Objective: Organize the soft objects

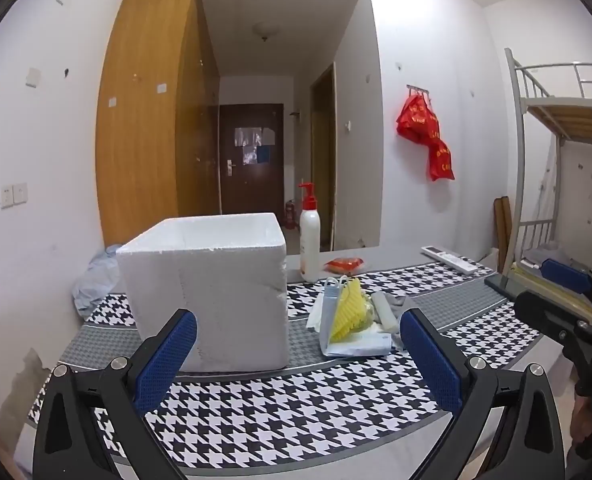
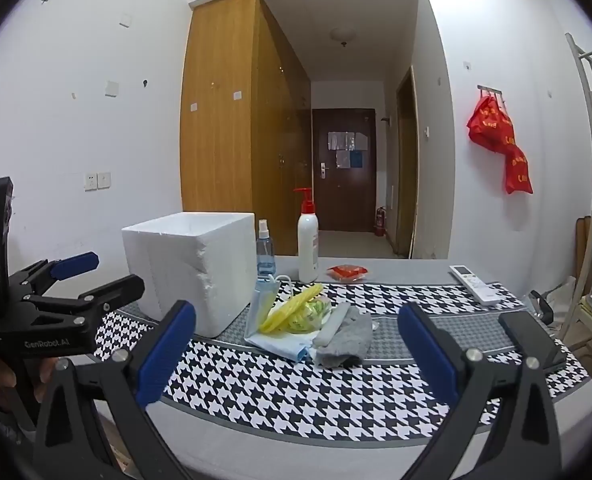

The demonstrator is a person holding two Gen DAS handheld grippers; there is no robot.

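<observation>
Left hand-held gripper and right hand-held gripper both gape wide, holding nothing.

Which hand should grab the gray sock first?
Probably the right. The gray sock lies between the open jaws of the right gripper. The left gripper, also open, faces the foam box, with the sock off to its right.

Open cloth ahead, clear up to soft pile; foam box blocks left, bottles behind.
</observation>
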